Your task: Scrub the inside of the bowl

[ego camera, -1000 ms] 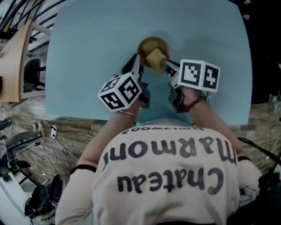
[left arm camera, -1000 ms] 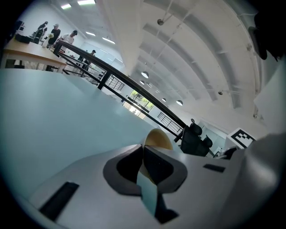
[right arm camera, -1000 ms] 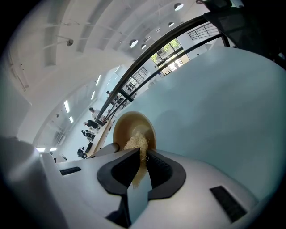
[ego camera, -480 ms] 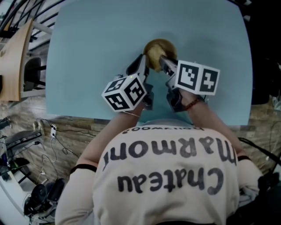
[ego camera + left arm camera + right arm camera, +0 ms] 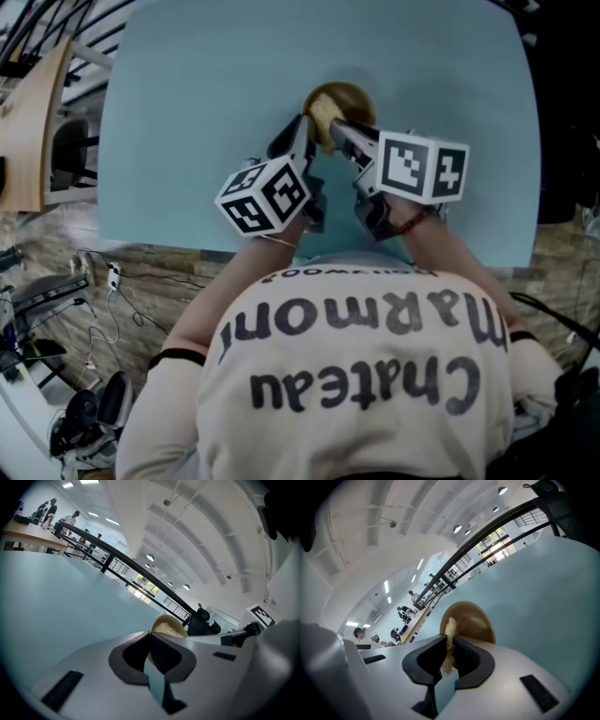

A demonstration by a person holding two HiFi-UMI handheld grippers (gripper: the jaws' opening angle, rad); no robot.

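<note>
So, head view: we see the left gripper (image 5: 305,129) and right gripper (image 5: 337,127) meeting at the bowl (image 5: 352,97); left gripper view: jaws pinched on its rim; right gripper view: jaws clamp the scrubber (image 5: 450,631), tip inside the bowl just ahead, so we judge scrubbing underway, not finished.

Big dark letters across the person's shirt (image 5: 356,375) spell "Chateau Marmont", upside down in the head view, and the smaller line near the collar is too tiny to read. The cubes on the left hand-held gripper (image 5: 302,131) and right hand-held gripper (image 5: 336,127) carry black-and-white square codes.
</note>
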